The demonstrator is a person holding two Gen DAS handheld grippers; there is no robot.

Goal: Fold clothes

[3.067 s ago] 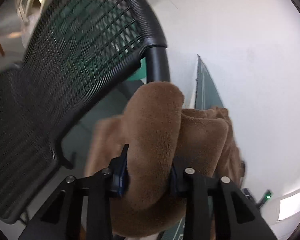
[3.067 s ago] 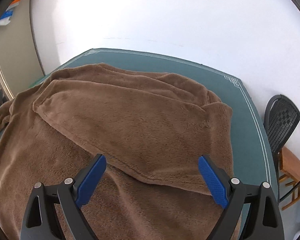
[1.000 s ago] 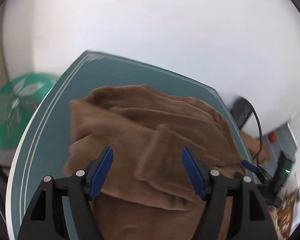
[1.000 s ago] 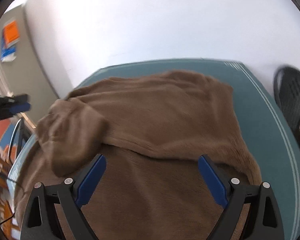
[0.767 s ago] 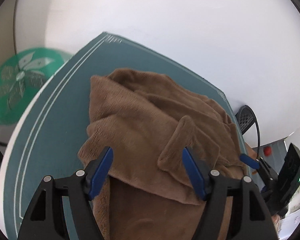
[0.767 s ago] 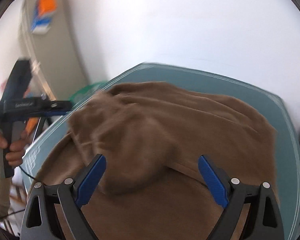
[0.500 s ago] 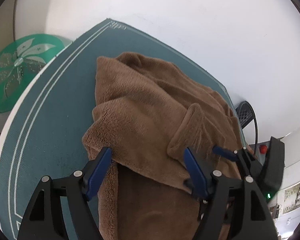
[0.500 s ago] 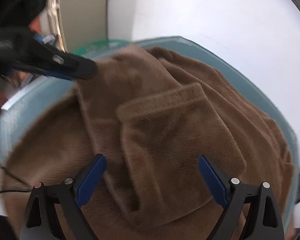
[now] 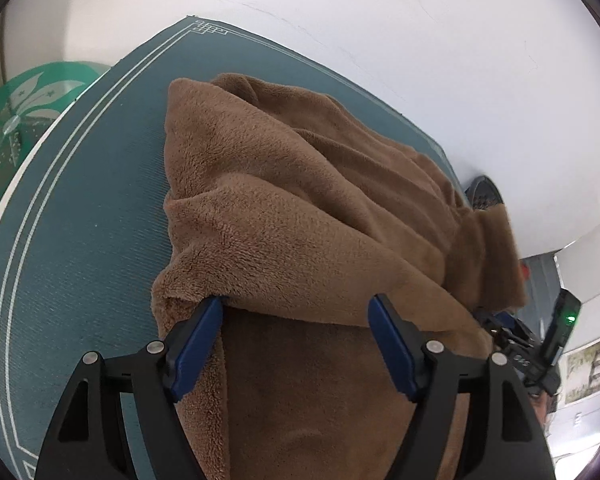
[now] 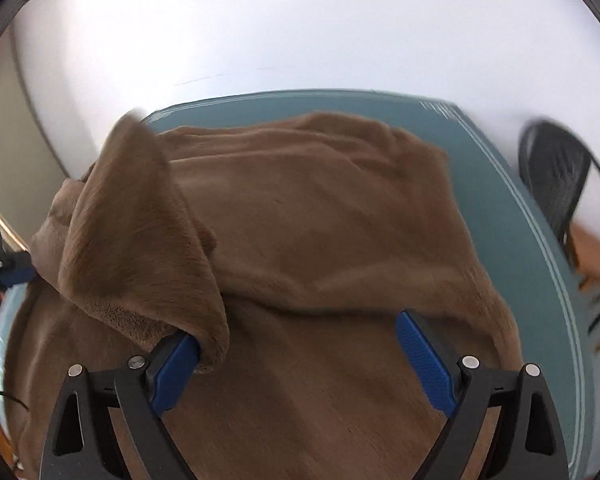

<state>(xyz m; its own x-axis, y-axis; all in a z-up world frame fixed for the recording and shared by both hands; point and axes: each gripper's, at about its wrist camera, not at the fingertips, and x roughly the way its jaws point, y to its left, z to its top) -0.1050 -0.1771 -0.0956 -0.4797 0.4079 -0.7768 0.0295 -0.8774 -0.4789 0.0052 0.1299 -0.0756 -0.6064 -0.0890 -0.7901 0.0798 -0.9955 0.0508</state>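
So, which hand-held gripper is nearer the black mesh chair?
Right. The right hand-held gripper is over the brown garment beside the black mesh chair; the left hand-held gripper is at its far side.

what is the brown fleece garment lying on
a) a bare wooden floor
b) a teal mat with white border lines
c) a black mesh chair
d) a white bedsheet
b: the garment rests on the teal mat, whose white border lines run along its edge.

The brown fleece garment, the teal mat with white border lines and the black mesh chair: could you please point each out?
brown fleece garment (image 9: 300, 200): left wrist view, folded upper layer.
teal mat with white border lines (image 9: 91, 184): left wrist view, bare surface left of the garment.
black mesh chair (image 10: 556, 176): right wrist view, mesh backrest.
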